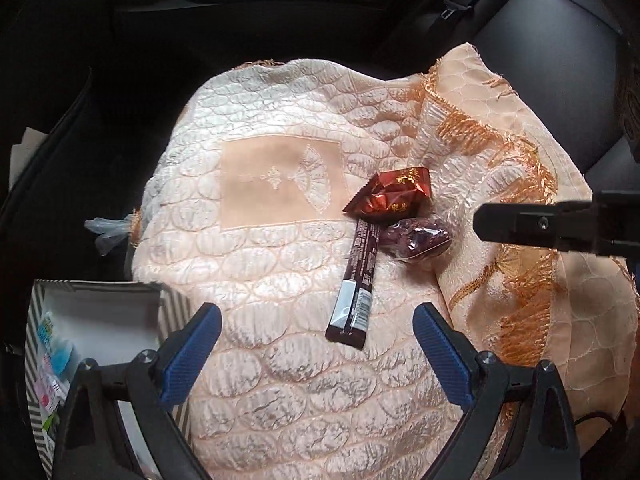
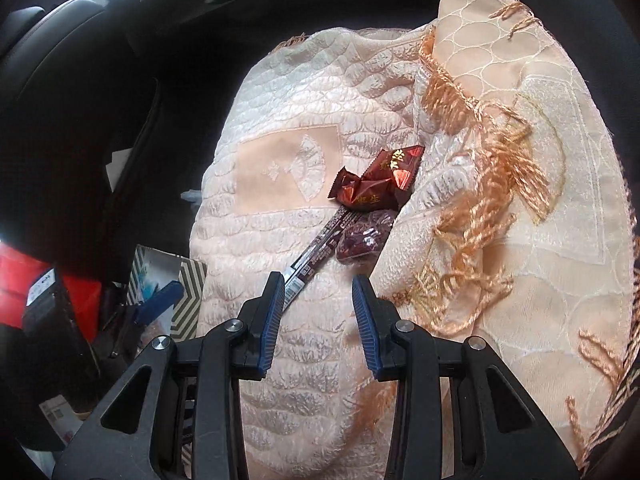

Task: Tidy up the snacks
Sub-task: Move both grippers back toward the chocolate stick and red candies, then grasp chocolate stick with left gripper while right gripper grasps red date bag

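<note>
Three snacks lie together on a cream quilted cloth [image 1: 280, 272]: a dark red foil packet [image 1: 390, 196], a long dark stick packet [image 1: 354, 284] and a clear-wrapped dark red date [image 1: 418, 242]. My left gripper [image 1: 318, 354] is open and empty, just short of the stick packet's near end. My right gripper [image 2: 318, 322] is open and empty, its left finger beside the stick packet's [image 2: 316, 254] near end, with the date [image 2: 360, 240] and the foil packet [image 2: 376, 182] beyond. The right gripper's black finger [image 1: 532, 226] shows at the right of the left wrist view.
A striped box [image 1: 100, 320] with white inside holds some small packets at lower left; it also shows in the right wrist view [image 2: 176, 280]. A folded cloth with orange fringe [image 1: 500, 184] rises to the right. Dark car seats [image 1: 560, 52] surround the cloth.
</note>
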`<state>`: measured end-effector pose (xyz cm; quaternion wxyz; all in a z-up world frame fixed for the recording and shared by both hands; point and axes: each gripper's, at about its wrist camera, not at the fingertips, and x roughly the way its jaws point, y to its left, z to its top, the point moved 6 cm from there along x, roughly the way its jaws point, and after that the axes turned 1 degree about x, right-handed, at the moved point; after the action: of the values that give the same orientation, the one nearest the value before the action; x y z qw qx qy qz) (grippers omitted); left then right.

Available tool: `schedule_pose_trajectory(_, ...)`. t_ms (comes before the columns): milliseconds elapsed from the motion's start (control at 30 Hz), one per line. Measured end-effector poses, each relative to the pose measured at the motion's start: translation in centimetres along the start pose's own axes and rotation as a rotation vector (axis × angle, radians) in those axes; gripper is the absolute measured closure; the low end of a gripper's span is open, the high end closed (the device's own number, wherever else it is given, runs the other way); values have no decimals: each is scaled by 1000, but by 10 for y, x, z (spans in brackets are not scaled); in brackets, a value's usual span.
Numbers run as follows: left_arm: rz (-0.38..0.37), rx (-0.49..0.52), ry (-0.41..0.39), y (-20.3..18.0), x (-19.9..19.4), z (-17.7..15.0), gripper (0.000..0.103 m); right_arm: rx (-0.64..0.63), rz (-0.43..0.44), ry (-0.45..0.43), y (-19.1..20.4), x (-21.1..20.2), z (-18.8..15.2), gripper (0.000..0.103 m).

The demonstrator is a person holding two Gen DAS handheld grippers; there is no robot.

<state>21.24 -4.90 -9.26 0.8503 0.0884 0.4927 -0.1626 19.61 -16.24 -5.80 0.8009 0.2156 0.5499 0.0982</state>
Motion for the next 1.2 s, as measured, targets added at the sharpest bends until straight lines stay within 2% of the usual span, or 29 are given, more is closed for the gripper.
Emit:
schedule_pose_trajectory(133, -3, 29, 35, -6, 20, 5, 5, -29, -21, 17, 4, 14, 16, 68)
schedule_pose_trajectory(267, -37, 36, 52, -14, 35, 12, 5, -58, -76, 59, 2, 35, 27, 68)
schedule_pose_trajectory(300, -40, 48, 55, -17, 38, 13, 5, -56, -91, 65, 0, 39, 30, 66)
schedule_pose_trajectory(333, -38, 58, 60, -19, 41, 14, 5, -52, -103, 72, -4, 43, 32, 58)
schedule_pose_trajectory(367, -33, 66, 69, -20, 46, 15, 5, -47, -118, 82, -8, 47, 34, 54)
schedule_pose_trajectory(500, -34, 71, 106, -17, 62, 15, 5, -87, -164, 148, -12, 62, 35, 53)
schedule_pose_trajectory(700, -30, 110, 109, -22, 76, 16, 5, -104, -152, 180, -13, 70, 32, 53)
schedule_pose_trajectory(900, -29, 86, 114, -22, 83, 20, 7, -91, -146, 176, -18, 71, 33, 53)
schedule_pose_trajectory(967, -1, 107, 111, -21, 83, 19, 18, -81, -138, 170, -18, 70, 33, 53)
schedule_pose_trajectory(1033, 20, 122, 105, -18, 80, 18, 34, -79, -138, 168, -19, 70, 33, 53)
schedule_pose_trajectory(1067, 19, 118, 103, -15, 79, 18, 37, -82, -139, 169, -19, 70, 33, 53)
schedule_pose_trajectory(1133, 30, 99, 97, -8, 76, 19, 56, -89, -147, 168, -18, 71, 32, 53)
schedule_pose_trajectory(1200, 28, 86, 93, -3, 75, 19, 63, -93, -155, 167, -18, 72, 32, 53)
